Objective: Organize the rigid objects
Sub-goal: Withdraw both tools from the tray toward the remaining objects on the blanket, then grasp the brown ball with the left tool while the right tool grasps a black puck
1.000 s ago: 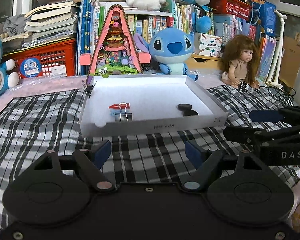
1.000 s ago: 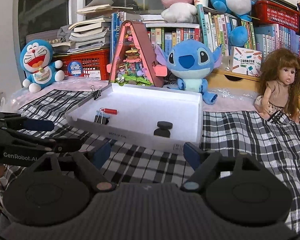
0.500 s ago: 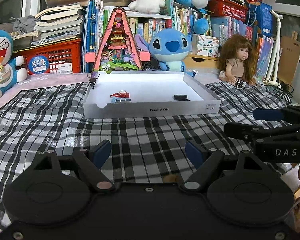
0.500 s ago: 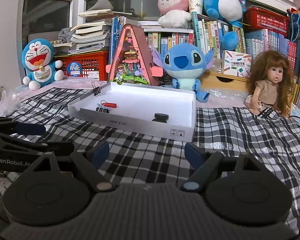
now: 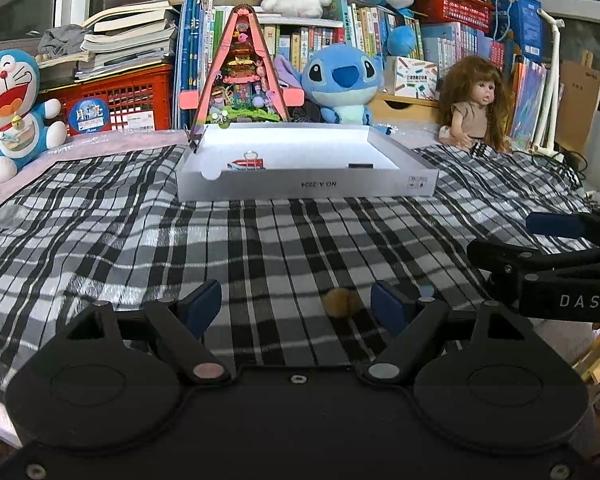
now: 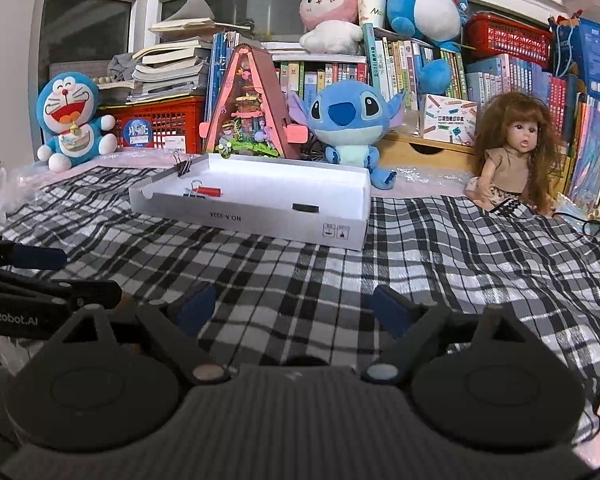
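Well ahead of both grippers, the white box lies on the checked cloth, with binder clips and a black disc inside. Left gripper and right gripper have jaws released, holding nothing.

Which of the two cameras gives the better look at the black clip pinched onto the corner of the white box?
The right wrist view. There the black clip stands clear on the white box, handles and all. In the left wrist view the clip is only a thin dark sliver seen edge-on at the box's corner.
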`<move>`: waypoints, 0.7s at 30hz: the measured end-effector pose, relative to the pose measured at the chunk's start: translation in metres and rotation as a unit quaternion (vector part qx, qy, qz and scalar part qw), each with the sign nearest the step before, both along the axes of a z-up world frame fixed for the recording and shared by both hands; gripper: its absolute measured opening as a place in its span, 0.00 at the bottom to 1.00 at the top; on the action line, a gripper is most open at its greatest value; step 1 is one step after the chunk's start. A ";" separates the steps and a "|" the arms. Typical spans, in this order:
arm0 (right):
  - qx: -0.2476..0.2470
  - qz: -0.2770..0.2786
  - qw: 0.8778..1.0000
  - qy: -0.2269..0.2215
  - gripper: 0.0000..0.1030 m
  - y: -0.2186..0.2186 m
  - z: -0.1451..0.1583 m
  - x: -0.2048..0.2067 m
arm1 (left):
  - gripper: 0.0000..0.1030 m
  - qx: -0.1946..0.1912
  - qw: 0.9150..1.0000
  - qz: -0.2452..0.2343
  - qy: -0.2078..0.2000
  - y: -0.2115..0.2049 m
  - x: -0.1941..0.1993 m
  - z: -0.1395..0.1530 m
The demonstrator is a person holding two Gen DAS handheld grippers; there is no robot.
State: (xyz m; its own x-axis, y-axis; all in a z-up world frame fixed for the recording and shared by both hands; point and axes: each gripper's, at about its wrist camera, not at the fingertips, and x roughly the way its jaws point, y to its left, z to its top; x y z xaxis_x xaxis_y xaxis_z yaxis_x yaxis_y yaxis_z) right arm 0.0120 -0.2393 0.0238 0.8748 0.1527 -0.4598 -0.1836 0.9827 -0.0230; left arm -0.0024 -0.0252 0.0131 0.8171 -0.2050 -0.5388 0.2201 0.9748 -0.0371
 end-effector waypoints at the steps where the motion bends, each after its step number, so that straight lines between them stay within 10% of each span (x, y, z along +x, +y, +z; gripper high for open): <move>1: -0.003 -0.002 1.000 -0.002 0.89 0.000 -0.001 -0.003 | 0.78 0.001 1.000 -0.001 0.001 0.000 -0.002 -0.001; 14: 0.001 -0.018 1.000 -0.004 0.89 -0.004 -0.015 -0.024 | 0.59 -0.008 1.000 -0.002 0.014 0.002 -0.003 -0.009; 21: 0.018 -0.018 1.000 -0.014 0.71 -0.007 -0.016 -0.038 | 0.47 -0.011 1.000 -0.002 0.019 0.003 -0.001 -0.010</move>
